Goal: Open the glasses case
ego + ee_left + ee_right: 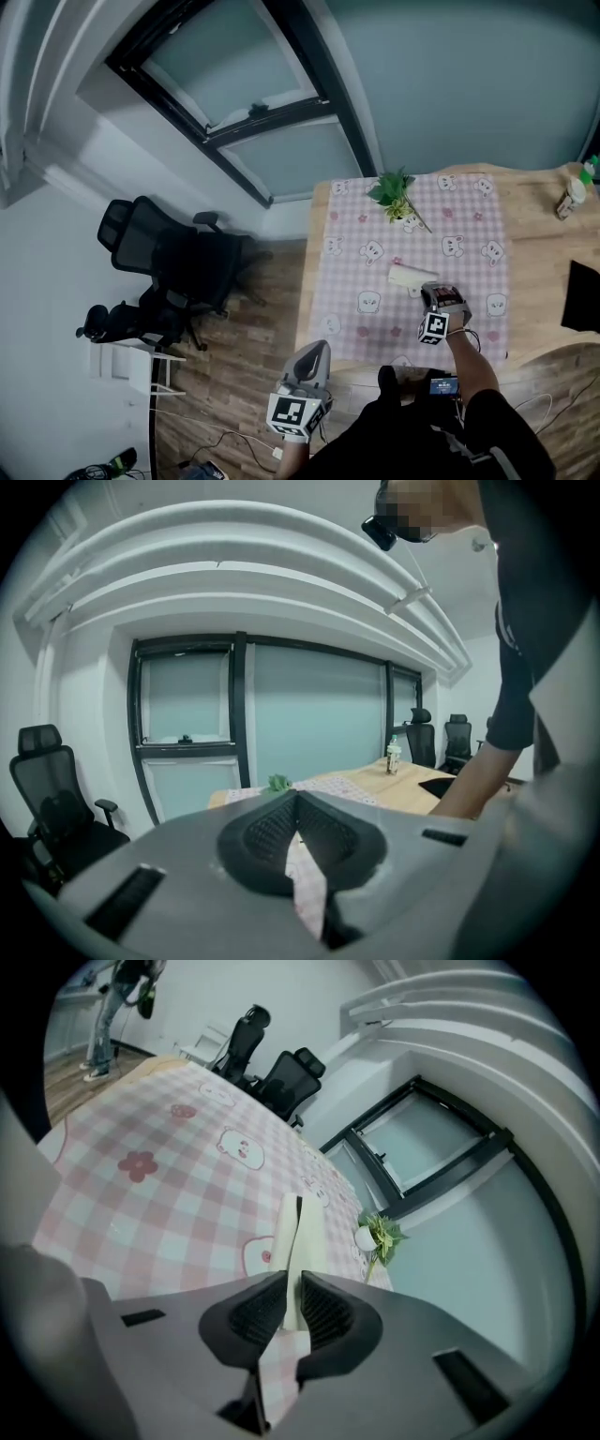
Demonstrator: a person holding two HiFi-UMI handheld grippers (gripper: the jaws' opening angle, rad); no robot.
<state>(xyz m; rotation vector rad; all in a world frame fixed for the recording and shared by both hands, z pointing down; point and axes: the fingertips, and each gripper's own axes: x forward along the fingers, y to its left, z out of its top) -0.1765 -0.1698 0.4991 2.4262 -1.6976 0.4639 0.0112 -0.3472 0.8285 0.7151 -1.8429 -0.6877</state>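
Observation:
A cream glasses case [410, 277] lies shut on the pink checked tablecloth [366, 253]. In the right gripper view the case [302, 1227] runs away from the camera, and its near end sits between the jaws. My right gripper [429, 291] [292, 1290] is shut on that near end, pads against both sides. My left gripper [319, 349] hangs off the table's near left corner, apart from the case. Its jaws [298, 797] meet at the tips with nothing between them.
A small potted plant [396, 195] stands at the cloth's far end. A bottle [570, 195] and a flat black object [583, 295] sit on the bare wooden table [539, 253] to the right. Black office chairs [178, 253] stand on the floor to the left.

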